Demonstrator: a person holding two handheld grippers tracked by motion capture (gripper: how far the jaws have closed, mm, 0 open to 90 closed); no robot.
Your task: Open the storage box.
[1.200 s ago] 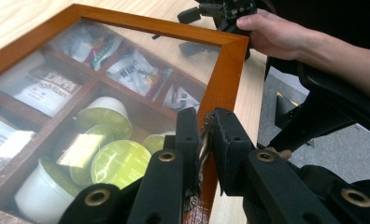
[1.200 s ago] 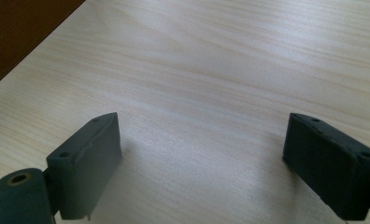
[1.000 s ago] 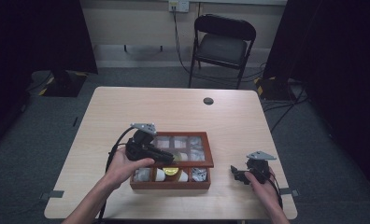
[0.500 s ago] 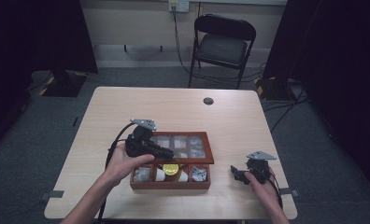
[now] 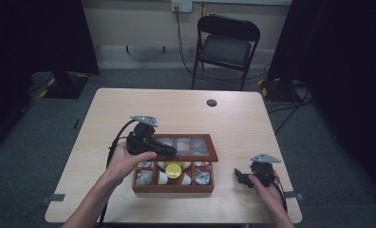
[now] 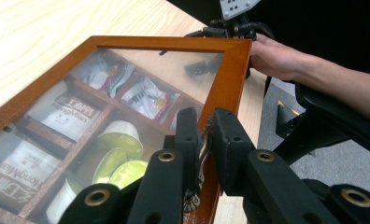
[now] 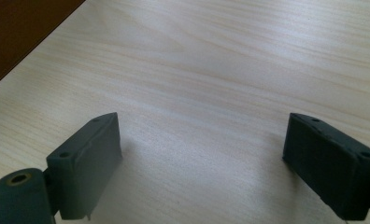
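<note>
A brown wooden box [image 5: 172,188] with a glass lid [image 5: 191,147] stands at the table's front middle. The lid is tilted up from its far edge. My left gripper [image 5: 169,151] is shut on the small metal clasp [image 6: 202,140] at the lid's front rim [image 6: 230,79]. Through the glass I see tea packets [image 6: 148,95] and round yellow-green capsules [image 6: 120,135] in the compartments. My right gripper [image 5: 239,176] rests low on the table to the right of the box, open, with bare wood between its fingers [image 7: 92,158].
A small dark round disc [image 5: 211,102] lies at the table's far middle. A folding chair [image 5: 226,45] stands behind the table. The box's dark corner [image 7: 15,28] sits up and to the left of the right gripper. The other hand [image 6: 276,58] is beyond the lid.
My left gripper has risen and drawn back with the lid's front edge, tilting the lid higher. The right gripper has stayed where it was.
</note>
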